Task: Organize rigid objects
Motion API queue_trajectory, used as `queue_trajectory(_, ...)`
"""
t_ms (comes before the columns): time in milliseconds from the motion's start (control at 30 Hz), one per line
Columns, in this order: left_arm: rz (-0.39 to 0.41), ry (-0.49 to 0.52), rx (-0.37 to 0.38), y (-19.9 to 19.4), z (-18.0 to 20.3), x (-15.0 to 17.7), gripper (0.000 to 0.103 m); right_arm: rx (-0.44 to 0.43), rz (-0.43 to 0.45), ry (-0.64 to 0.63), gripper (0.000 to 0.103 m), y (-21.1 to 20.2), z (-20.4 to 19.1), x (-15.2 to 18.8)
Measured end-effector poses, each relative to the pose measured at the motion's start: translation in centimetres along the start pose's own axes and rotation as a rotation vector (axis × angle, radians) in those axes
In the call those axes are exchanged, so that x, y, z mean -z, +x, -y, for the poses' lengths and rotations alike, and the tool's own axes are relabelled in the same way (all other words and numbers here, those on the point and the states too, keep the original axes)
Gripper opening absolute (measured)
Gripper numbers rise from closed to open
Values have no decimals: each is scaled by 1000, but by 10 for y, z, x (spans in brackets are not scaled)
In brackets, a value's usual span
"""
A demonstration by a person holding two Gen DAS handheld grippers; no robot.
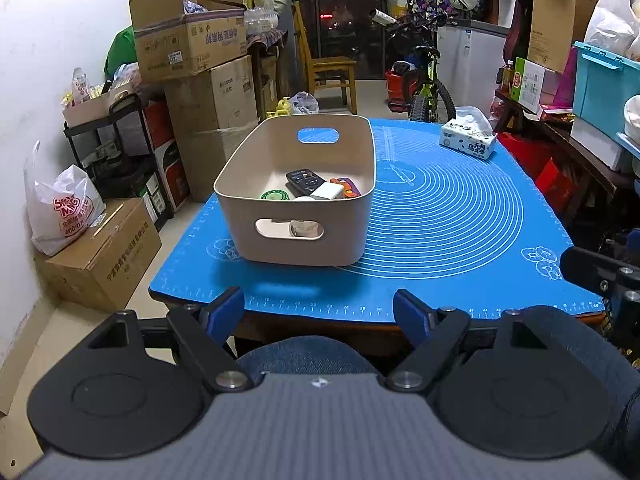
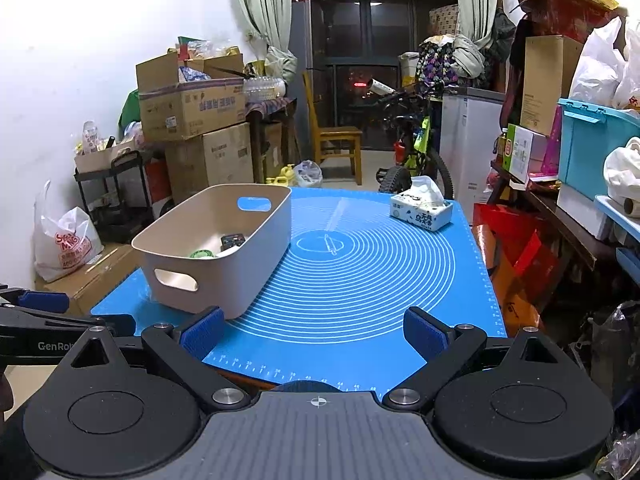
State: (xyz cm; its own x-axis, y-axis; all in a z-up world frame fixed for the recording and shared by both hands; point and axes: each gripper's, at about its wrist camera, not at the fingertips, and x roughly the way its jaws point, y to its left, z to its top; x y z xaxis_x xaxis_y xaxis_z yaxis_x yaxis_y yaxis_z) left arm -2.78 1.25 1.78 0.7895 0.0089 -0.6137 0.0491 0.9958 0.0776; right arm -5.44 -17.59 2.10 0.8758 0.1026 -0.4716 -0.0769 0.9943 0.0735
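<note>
A blue mat (image 1: 440,208) printed with white concentric rings covers the counter (image 1: 320,326) and fills the middle of both views; the counter's brown edge shows just under the mat's ruler markings.

On the mat stands a beige bin (image 1: 296,188) with cut-out handles: center-left in the left wrist view, left of center in the right wrist view (image 2: 216,248). Inside it lie the rigid objects: a black remote control (image 1: 304,181), a white block (image 1: 328,191) resting against the remote, a green round lid (image 1: 275,195) at the bin's lower left, and an orange-and-purple item (image 1: 347,185) on the right, partly hidden by the wall. Another pale object shows through the near handle slot, too obscured to identify.

A tissue pack (image 1: 468,140) sits on the mat's far right corner, well apart from the bin, at upper right of the frame.

The left gripper (image 1: 320,312) spans the bottom of its view, its blue-padded fingers (image 1: 226,312) spread wide with nothing between them, hanging over the counter's near edge. The right gripper (image 2: 316,334) is likewise spread and empty above the mat's near edge, just beside the bin's near corner in the picture.
</note>
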Motion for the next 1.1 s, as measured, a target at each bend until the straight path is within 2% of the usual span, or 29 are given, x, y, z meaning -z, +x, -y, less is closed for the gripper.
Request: queue_trajectory(1100, 13, 14, -4, -1, 2, 1, 82, 1, -7, 2, 96, 3, 3, 2)
